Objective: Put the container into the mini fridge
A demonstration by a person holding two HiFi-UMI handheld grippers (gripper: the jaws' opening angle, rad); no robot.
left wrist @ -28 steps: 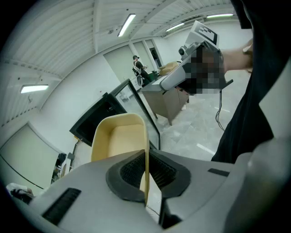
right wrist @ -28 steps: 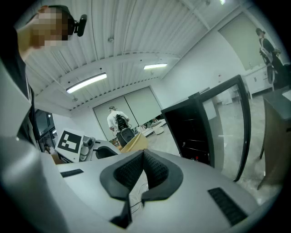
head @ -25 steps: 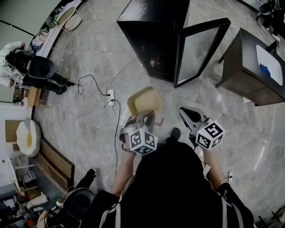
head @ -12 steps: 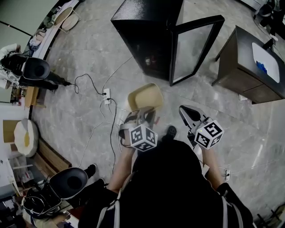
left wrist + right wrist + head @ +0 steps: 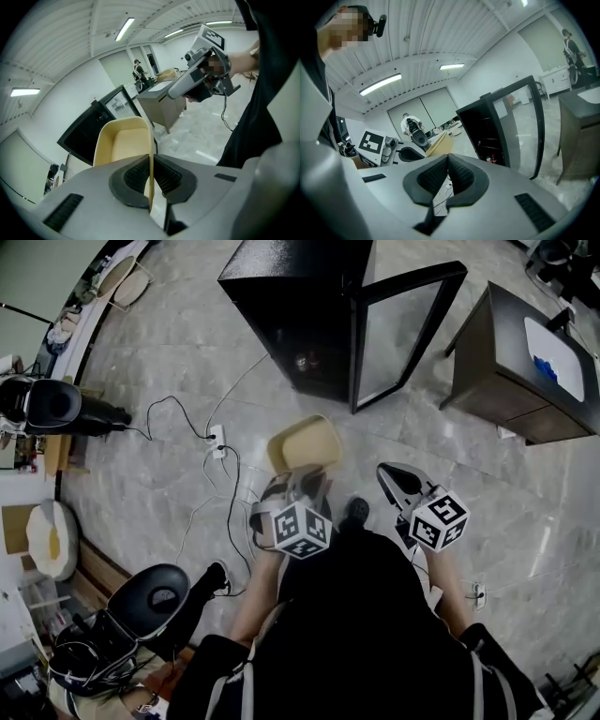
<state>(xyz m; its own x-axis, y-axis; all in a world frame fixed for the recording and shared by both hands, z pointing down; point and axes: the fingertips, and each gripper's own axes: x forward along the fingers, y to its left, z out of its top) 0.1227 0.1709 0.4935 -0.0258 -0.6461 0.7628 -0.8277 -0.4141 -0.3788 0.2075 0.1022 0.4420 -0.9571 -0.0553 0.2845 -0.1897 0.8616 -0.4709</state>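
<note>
Room: a pale grey marble-tiled floor [image 5: 159, 484] in a large hall, seen from above.
Mini fridge: a black box-shaped mini fridge [image 5: 300, 296] stands on the floor, its glass-paned door [image 5: 398, 334] swung wide open; small items sit on a low shelf inside.
Container: a beige rounded-rectangular plastic container [image 5: 302, 444] is held in the air in front of the mini fridge, short of its opening, hollow side up.
Left hand-held gripper: the left hand-held gripper [image 5: 150, 176] is clenched on the container's near wall, the thin rim pinched between its pads.
Right hand-held gripper: the right hand-held gripper [image 5: 448, 164] is closed on nothing and hangs beside the container, on the side of the open door.
Progress: the door is open and the container is gripped; carrying it in, setting it on a shelf and letting go appear to be left.
Edges: the door's free edge juts toward the person, and the thin container rim looks liable to slip.
Open room: bare floor lies between the container and the mini fridge; white cables [image 5: 225, 474] trail away from the door side, and a dark brown desk [image 5: 506, 362] stands beyond the door.
</note>
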